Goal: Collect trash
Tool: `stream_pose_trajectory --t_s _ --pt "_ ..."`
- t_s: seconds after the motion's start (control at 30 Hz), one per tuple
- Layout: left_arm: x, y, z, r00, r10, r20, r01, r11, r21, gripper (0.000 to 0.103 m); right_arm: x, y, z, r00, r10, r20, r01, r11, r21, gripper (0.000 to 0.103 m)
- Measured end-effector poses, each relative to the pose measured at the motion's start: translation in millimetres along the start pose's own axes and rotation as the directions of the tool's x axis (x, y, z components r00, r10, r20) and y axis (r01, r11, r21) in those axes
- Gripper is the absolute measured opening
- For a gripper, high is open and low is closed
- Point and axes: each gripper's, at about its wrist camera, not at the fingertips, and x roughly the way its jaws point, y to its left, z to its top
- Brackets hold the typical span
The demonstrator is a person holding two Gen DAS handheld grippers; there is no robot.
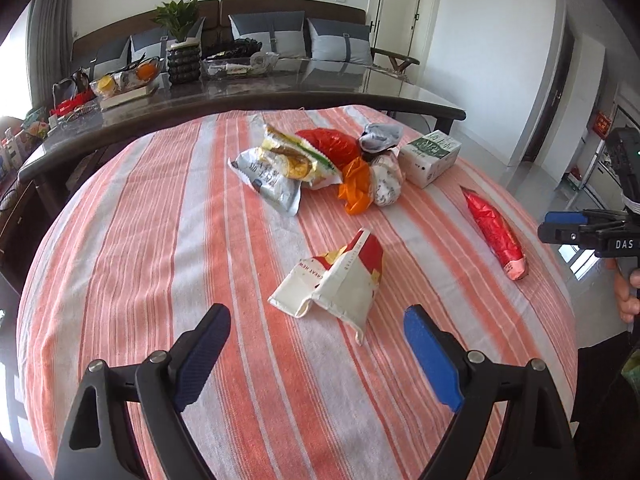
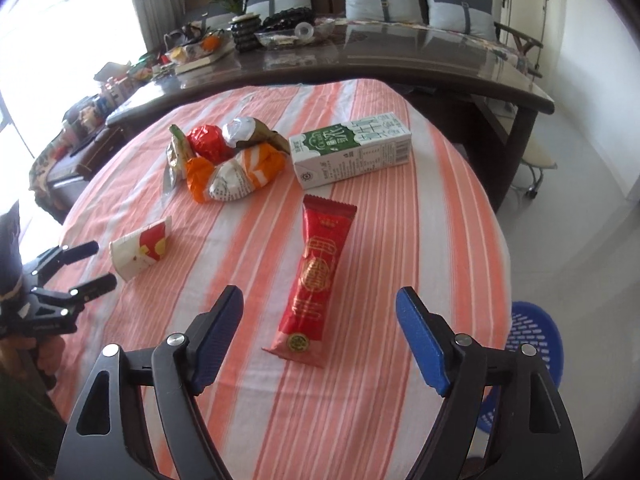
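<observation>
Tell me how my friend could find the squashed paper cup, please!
Look at the striped tablecloth on the round table. Nearer than the pile of wrappers in the middle, the crushed paper cup lies alone on its side, in front of the open left gripper. It is the only white cup with red and yellow print.

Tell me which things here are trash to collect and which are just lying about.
Trash to collect: crushed paper cup, red snack wrapper, milk carton, pile of crumpled wrappers, with the blue basket probably the bin.
Just lying about: potted plant, fruit bowl, sofa cushions.
</observation>
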Motion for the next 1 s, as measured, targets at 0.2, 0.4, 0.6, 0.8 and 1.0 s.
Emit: stream_pose_trajectory --t_s 0.2,0.4,0.6,0.8,1.0 --pt "29 -37 22 0.993 0.1 -0.07 -0.082 0.972 0.219 0.086 10 -2 12 0.993 0.023 -0.116 -0.021 1.0 0.017 0.072" --pt "48 -38 23 0.982 0.104 -0.158 -0.064 0.968 0.241 0.037 47 11 14 0.972 0.005 -0.236 -0.008 1.0 -0.01 0.037" --pt "29 -25 27 0.993 0.016 -0.116 -0.002 0.993 0.118 0.013 24 1 10 0.981 0.054 -0.186 -0.051 0.999 0.019 0.012" --pt "28 -14 26 0.993 -0.009 -0.115 0.015 0.999 0.044 0.016 0 -8 10 0.987 0.082 -0.139 -0.08 0.997 0.017 0.011" --pt "31 -13 24 0.994 0.013 -0.111 -0.007 0.998 0.055 0.061 3 -4 3 0.983 0.109 -0.148 -0.109 0.994 0.008 0.011"
